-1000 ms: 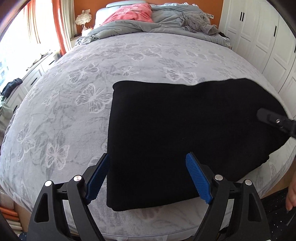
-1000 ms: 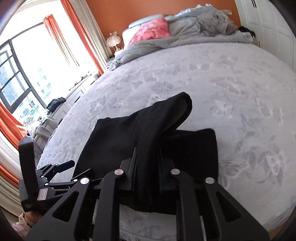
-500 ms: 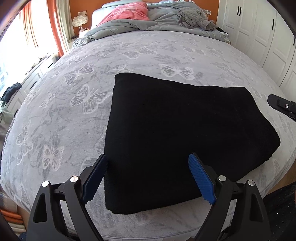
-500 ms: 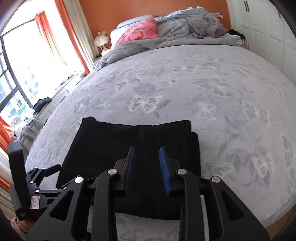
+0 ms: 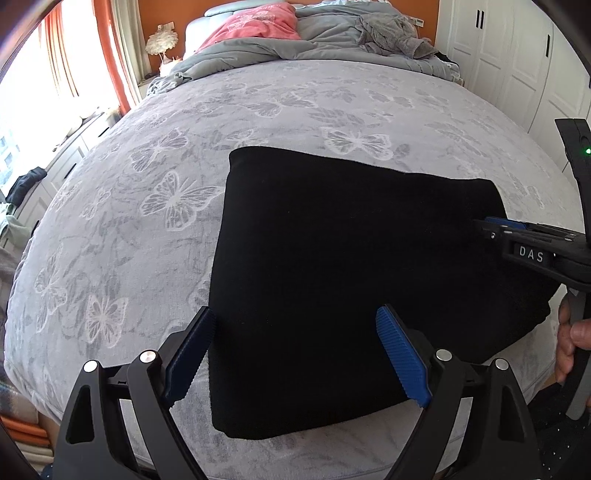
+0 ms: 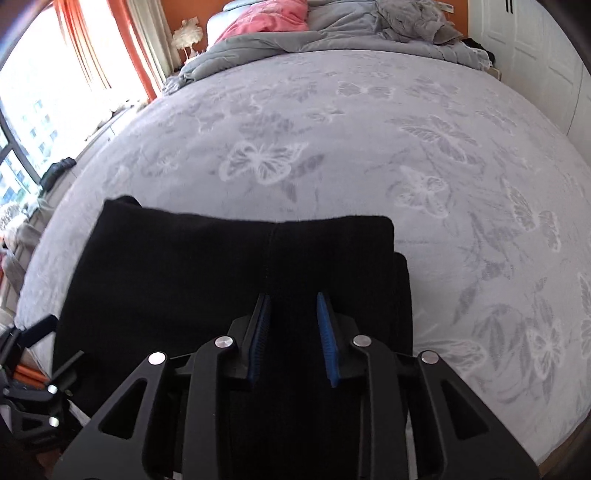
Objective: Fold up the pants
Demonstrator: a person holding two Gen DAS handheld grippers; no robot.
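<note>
The black pants point(image 5: 351, 273) lie folded in a thick rectangle on the grey butterfly bedspread point(image 5: 258, 110), near the bed's front edge. My left gripper point(image 5: 295, 354) is open, its blue pads wide apart over the pants' near edge, holding nothing. My right gripper point(image 6: 293, 332) is partly open over the folded pants point(image 6: 221, 266), pads a small gap apart with nothing clamped. It also shows at the right in the left wrist view point(image 5: 491, 225), at the pants' right edge.
A rumpled grey duvet point(image 5: 295, 44) and a pink pillow point(image 5: 258, 22) lie at the head of the bed. White wardrobe doors point(image 5: 517, 55) stand on the right. A window with orange curtains point(image 5: 110, 55) and low drawers are on the left.
My right gripper carried the lifted part of the pants over, laid it flat on the stack and let go. The pants now lie as one flat rectangle. My left gripper stayed open.
</note>
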